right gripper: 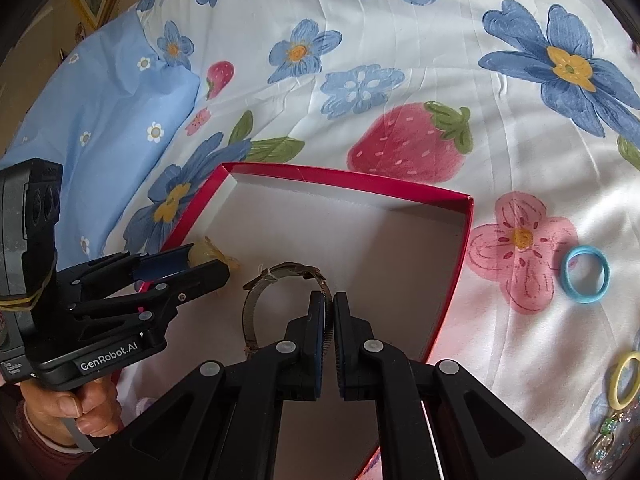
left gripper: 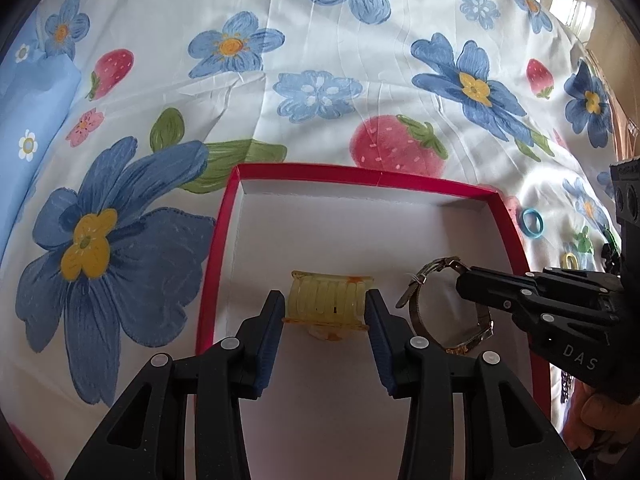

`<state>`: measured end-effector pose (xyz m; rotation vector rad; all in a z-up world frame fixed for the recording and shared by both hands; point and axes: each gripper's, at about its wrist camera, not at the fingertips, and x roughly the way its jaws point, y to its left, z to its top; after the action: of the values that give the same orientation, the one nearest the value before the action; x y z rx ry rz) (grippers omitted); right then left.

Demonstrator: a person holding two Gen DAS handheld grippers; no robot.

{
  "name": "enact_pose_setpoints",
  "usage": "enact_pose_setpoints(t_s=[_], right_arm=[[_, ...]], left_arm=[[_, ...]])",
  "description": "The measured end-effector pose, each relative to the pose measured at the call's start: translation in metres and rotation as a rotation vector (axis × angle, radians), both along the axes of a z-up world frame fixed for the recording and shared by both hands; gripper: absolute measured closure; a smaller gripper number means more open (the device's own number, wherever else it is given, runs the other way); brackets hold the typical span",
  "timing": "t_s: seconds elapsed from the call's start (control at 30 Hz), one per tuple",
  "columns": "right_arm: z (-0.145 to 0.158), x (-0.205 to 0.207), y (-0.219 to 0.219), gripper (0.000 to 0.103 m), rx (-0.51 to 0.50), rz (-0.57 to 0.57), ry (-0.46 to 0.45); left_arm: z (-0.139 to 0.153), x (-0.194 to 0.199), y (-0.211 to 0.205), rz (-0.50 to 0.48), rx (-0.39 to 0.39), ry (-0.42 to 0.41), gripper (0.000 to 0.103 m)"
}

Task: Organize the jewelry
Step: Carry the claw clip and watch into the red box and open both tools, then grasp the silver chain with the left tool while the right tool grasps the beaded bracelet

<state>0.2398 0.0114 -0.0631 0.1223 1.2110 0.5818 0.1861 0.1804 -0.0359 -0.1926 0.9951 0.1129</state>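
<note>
Closest in the left wrist view: grips a translucent yellow claw clip (left gripper: 326, 296) in the left tool (left gripper: 325, 301), one blue pad on each side of the clip, jaws partly apart and clamped on it. Holds the clip inside the red box (left gripper: 216, 264), low over its white floor; cannot tell whether it touches.

Just to the right of that: pinches a metal-band watch (left gripper: 420, 280) in the right tool (right gripper: 329, 300), jaws nearly together with only the band between the pads. Keeps the band's loop standing on edge, also inside the box, beside the clip but apart from it; cannot tell whether the loop's lower edge rests on the floor.

At the frame edges: shows a hand (right gripper: 68, 408) wrapped round the left tool's handle, dark red sleeve at the wrist.

Beyond the box's right wall, on the bed sheet (left gripper: 320, 80): lies a blue ring (right gripper: 585, 274) flat on a pink printed flower, well clear of the box. Nearer the right edge: lies a yellow ring (right gripper: 624, 380), with small glittery pieces (right gripper: 604, 440) below it, too blurred to name.

Farther off: spreads white cloth printed with blue flowers and strawberries past the box's far rim. At far left: sits a light blue pillow (right gripper: 100, 112) dotted with small white flowers.
</note>
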Motion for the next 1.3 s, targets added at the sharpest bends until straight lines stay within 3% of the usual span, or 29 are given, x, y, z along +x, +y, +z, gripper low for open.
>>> enact_pose_setpoints(t_s=[0.43, 0.67, 1.07, 1.3], right_arm=[[0.001, 0.001, 0.002, 0.096, -0.008, 0.01, -0.004], [0.008, -0.002, -0.003, 0.079, 0.021, -0.006, -0.009], [0.038, -0.022, -0.027, 0.073, 0.065, -0.046, -0.05], [0.057, -0.04, -0.062, 0.066, 0.076, -0.1, -0.081]], left_arm=[[-0.005, 0.001, 0.0, 0.02, 0.003, 0.009, 0.062], [-0.004, -0.001, -0.001, 0.027, 0.002, 0.011, 0.055], [-0.001, -0.009, -0.005, 0.036, 0.008, 0.013, 0.046], [0.013, -0.036, -0.005, 0.08, -0.023, -0.024, 0.041]])
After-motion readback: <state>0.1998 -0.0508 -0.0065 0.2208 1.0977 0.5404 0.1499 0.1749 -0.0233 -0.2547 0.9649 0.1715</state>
